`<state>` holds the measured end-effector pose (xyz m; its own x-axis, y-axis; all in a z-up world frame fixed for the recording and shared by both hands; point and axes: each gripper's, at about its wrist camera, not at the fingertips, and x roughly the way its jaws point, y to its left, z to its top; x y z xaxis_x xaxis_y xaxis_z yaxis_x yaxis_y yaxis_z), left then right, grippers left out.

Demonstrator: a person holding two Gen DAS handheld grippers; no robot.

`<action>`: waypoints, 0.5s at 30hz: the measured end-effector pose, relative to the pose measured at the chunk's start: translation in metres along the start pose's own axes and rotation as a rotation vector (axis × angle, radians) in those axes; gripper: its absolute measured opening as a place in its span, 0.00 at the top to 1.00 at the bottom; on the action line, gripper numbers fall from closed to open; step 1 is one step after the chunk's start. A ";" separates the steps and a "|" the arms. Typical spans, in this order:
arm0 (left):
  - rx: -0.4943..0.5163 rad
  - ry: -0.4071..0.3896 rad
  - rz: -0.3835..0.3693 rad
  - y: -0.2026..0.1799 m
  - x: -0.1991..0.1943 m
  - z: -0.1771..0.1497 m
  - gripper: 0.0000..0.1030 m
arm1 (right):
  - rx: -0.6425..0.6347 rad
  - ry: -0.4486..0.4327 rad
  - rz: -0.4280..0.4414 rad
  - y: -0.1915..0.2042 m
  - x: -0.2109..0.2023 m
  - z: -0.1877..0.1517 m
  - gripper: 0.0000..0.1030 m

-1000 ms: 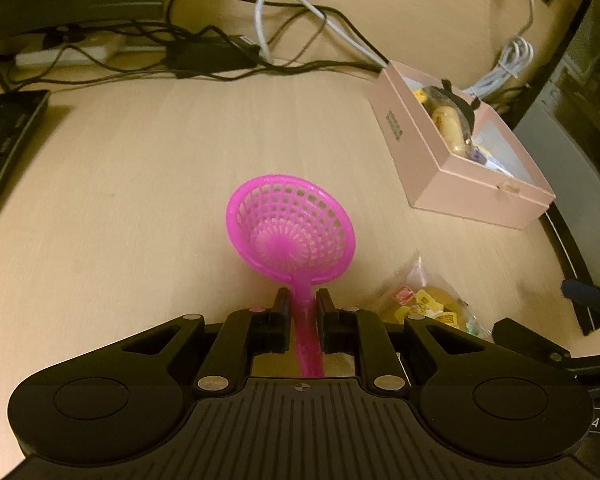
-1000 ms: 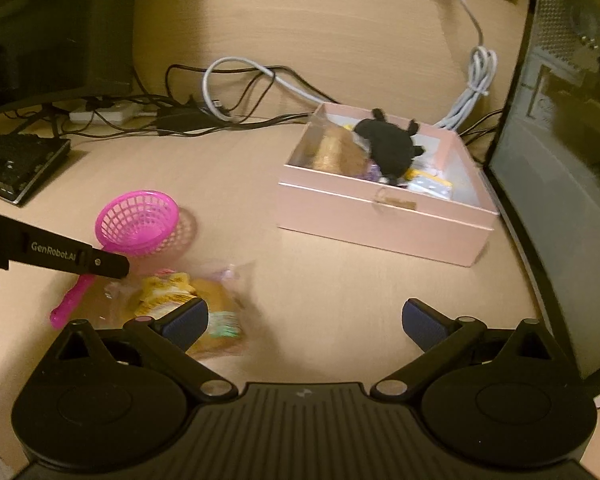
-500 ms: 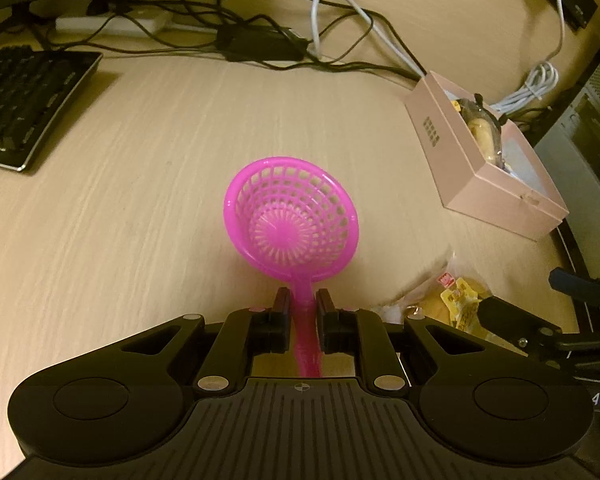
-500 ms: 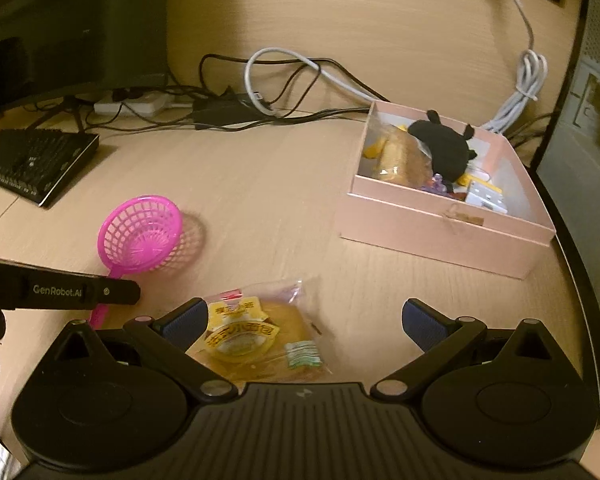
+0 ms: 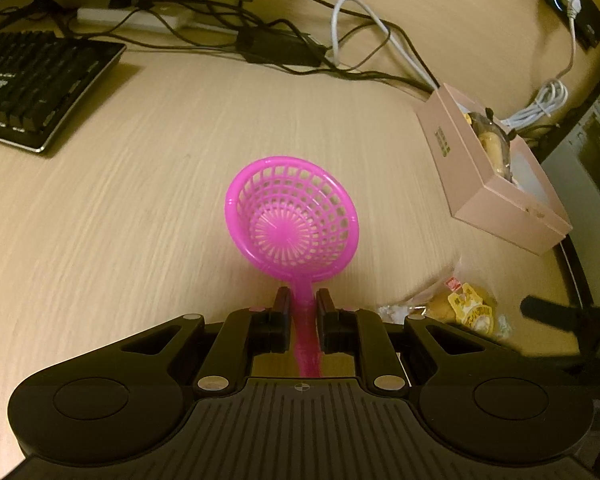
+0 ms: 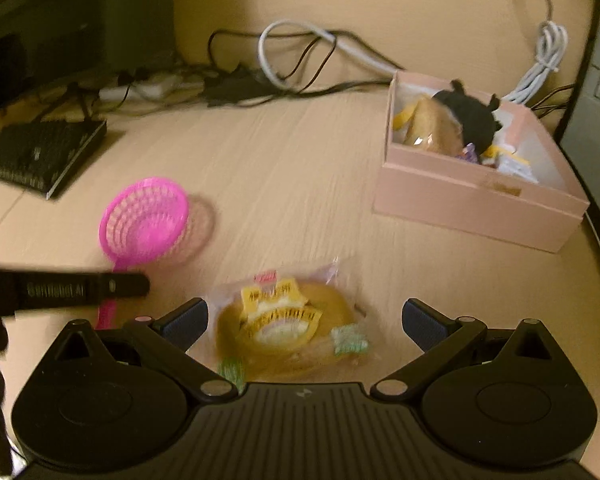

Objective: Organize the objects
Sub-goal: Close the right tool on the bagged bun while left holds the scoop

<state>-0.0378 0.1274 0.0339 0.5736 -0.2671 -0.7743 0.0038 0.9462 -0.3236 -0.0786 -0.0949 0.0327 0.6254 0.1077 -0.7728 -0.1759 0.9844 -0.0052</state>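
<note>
Left fingers (image 5: 282, 312) clamped on pink strainer (image 5: 292, 224) handle.

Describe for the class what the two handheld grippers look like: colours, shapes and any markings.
Both are matte black plastic. Each body is ribbed on top, with two round discs at the sides and angled linkage arms joined by silver pins. The left gripper ends in black fingertips, and white lettering, blurred here, runs along its side. The right gripper has dark blue pads. No cables or sleeves show.

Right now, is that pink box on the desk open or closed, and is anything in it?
Open, and partly filled. The pink box has no lid on, and a black plush toy and wrapped snacks show above its walls.
</note>
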 end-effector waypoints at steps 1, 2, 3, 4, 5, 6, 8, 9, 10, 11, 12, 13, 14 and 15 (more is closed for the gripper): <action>-0.002 0.000 0.000 0.000 0.000 0.000 0.85 | -0.018 -0.004 -0.020 -0.002 0.000 -0.002 0.00; -0.003 -0.001 0.000 0.000 0.000 -0.001 0.85 | -0.030 -0.014 -0.034 -0.005 -0.002 -0.003 0.00; -0.004 -0.001 -0.001 0.000 0.000 -0.001 0.85 | -0.041 -0.028 -0.062 -0.009 -0.004 -0.004 0.00; -0.005 -0.001 -0.001 0.000 0.000 -0.001 0.85 | -0.053 -0.044 -0.099 -0.013 -0.006 -0.005 0.00; -0.004 0.000 -0.001 0.000 -0.001 -0.001 0.85 | -0.068 -0.057 -0.131 -0.017 -0.007 -0.007 0.00; -0.003 0.000 -0.001 0.000 0.000 -0.001 0.85 | -0.091 -0.074 -0.166 -0.021 -0.008 -0.010 0.00; -0.005 0.000 0.000 0.000 0.000 -0.001 0.85 | -0.125 -0.095 -0.213 -0.029 -0.012 -0.015 0.00; -0.005 0.000 0.000 0.000 0.000 -0.001 0.85 | -0.118 -0.089 -0.205 -0.034 -0.014 -0.015 0.00; -0.005 0.000 0.001 0.000 0.000 -0.001 0.85 | -0.093 -0.075 -0.177 -0.039 -0.016 -0.016 0.00; -0.007 -0.001 0.002 0.000 0.000 -0.001 0.85 | -0.053 -0.057 -0.139 -0.044 -0.017 -0.015 0.00; -0.008 -0.001 0.003 0.000 0.000 -0.001 0.85 | -0.012 -0.038 -0.102 -0.048 -0.018 -0.014 0.00; -0.007 -0.003 0.004 0.000 0.000 -0.002 0.85 | 0.036 -0.018 -0.062 -0.051 -0.017 -0.011 0.00; -0.005 -0.004 0.006 -0.001 0.000 -0.002 0.85 | 0.070 -0.008 -0.041 -0.051 -0.015 -0.009 0.00; -0.005 -0.004 0.007 -0.001 0.000 -0.002 0.85 | 0.098 -0.006 -0.027 -0.051 -0.013 -0.006 0.00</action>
<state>-0.0394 0.1264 0.0336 0.5772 -0.2595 -0.7743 -0.0042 0.9472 -0.3206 -0.0823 -0.1472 0.0388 0.6334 0.0813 -0.7695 -0.0839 0.9958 0.0362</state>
